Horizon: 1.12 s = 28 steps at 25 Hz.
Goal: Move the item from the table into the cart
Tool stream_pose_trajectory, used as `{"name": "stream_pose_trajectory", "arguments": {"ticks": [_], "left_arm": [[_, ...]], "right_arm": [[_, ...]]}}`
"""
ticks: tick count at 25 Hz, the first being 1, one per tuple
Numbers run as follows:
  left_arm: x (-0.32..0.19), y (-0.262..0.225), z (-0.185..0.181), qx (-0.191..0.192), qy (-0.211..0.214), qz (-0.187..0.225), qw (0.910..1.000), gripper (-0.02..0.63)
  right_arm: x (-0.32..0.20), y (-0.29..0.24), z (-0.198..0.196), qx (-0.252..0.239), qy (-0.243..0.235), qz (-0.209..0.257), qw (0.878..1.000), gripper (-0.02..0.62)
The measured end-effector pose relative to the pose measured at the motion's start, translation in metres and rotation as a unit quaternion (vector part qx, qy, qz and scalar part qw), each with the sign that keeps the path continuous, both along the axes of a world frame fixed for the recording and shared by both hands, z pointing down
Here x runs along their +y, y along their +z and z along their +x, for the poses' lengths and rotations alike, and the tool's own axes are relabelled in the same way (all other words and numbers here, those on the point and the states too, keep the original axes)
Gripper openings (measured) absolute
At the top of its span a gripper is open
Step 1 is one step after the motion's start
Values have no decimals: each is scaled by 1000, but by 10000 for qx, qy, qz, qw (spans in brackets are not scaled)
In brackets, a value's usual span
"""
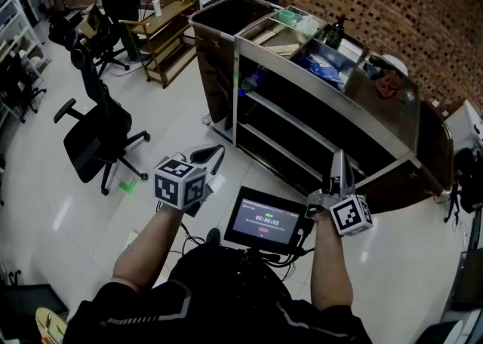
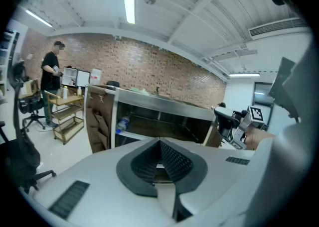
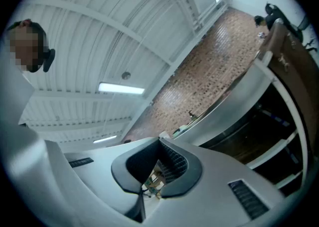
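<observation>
Evidently still the approach: left tongs [image 1: 211, 155] and right tongs [image 1: 340, 160] are clenched on nothing, low in frame before the cart [image 1: 236, 93]. No bench item shows; next, find it.

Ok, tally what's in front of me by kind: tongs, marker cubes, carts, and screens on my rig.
Tongs: 2, left tongs and right tongs, both shut.
Marker cubes: 2, left cube and right cube.
Carts: 1, steel cart.
Screens: 1, rig screen.
Total: 6.
</observation>
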<state>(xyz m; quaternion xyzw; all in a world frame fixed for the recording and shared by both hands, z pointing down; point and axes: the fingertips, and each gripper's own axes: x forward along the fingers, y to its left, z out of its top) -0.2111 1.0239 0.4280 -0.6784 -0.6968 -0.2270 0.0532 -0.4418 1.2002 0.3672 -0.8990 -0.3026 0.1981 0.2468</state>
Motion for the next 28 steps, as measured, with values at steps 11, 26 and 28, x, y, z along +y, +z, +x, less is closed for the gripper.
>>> {"name": "stream_pose_trajectory", "arguments": {"ticks": [11, 26, 28], "left_arm": [[-210, -62, 220, 476, -2456, -980, 9632, 2], [-562, -114, 468, 1520, -5129, -1530, 8309, 2], [-614, -114, 485, 1611, -5627, -1472, 7973, 3]], "right_arm": [[-129, -39, 267, -699, -1871, -847, 9762, 5], [-446, -75, 658, -632, -4662, -1852, 8628, 5], [-496, -77, 703, -564, -5120, -2007, 8333, 5]]}}
